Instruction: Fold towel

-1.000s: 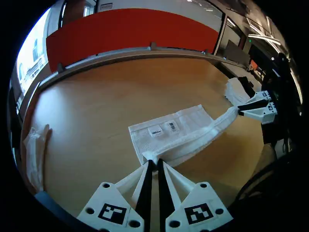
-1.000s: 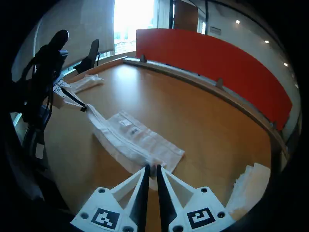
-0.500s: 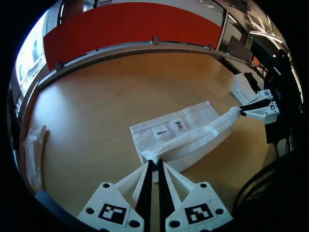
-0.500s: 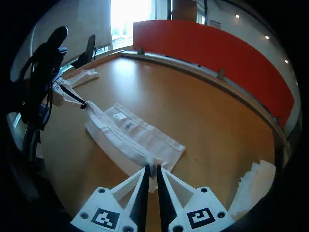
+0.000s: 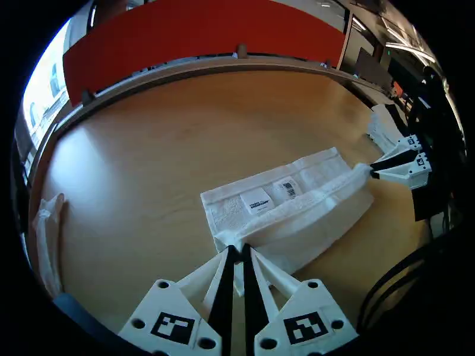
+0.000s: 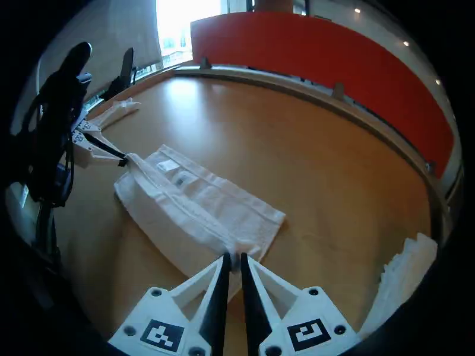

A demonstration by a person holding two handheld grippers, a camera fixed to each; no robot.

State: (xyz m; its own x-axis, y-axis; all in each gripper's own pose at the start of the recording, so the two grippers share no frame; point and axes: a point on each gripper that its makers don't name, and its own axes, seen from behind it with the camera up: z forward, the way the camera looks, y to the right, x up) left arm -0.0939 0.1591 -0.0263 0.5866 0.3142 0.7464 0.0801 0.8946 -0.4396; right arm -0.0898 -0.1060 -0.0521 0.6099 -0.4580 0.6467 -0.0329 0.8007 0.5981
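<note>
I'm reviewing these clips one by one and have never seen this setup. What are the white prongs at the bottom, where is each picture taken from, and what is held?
No robot: these are two hand-held two-finger grippers, each carrying a forward-looking fisheye camera. The prongs are that gripper's own fingers. In the left gripper view the left gripper pinches one corner of a white towel; in the right gripper view the right gripper pinches another. The edge between them is lifted; the rest lies on the wooden table. Folded towels sit near the table's edge.
</note>
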